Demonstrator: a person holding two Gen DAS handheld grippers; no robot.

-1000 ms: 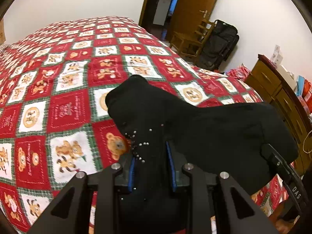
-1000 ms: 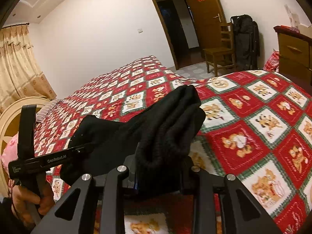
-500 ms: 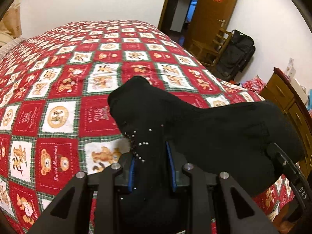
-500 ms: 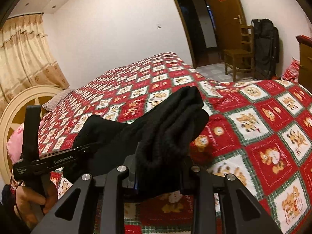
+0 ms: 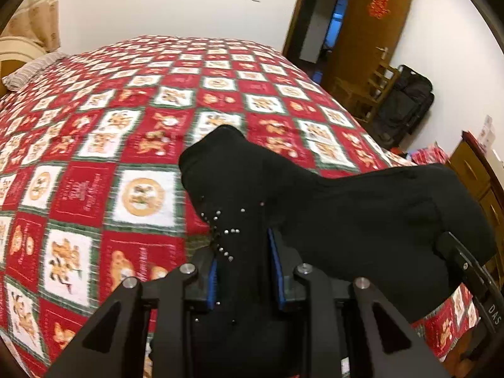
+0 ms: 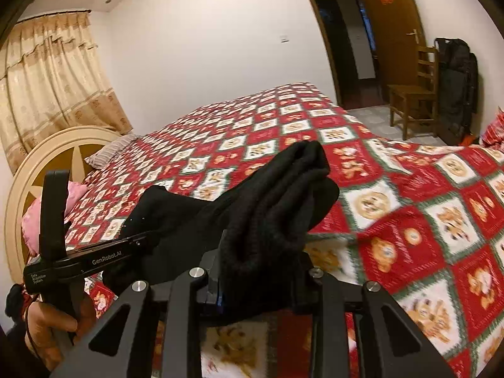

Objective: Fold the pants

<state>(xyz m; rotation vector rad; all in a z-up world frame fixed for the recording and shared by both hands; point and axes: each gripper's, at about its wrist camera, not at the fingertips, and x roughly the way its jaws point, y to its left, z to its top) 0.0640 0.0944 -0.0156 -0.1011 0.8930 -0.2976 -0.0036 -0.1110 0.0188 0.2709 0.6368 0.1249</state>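
The black pants (image 5: 330,208) hang stretched between my two grippers above the bed. My left gripper (image 5: 244,261) is shut on one end, where small silver studs dot the cloth. My right gripper (image 6: 261,271) is shut on a thick bunched fold of the pants (image 6: 277,201). The right gripper's black body (image 5: 472,271) shows at the lower right of the left wrist view. The left gripper (image 6: 94,255), held in a hand, shows at the lower left of the right wrist view. The fingertips are hidden by cloth.
The bed has a red, white and green patchwork quilt (image 5: 141,132) under the pants. A cream headboard (image 6: 50,148) and pink pillow (image 6: 34,217) are at the left. A wooden chair (image 6: 415,94), black bag (image 6: 456,85), open door and wooden dresser (image 5: 475,173) stand to the right.
Both grippers have swung left with the pants still held, so the headboard, curtain and pillow have come into view. The grip on the pants is unchanged.
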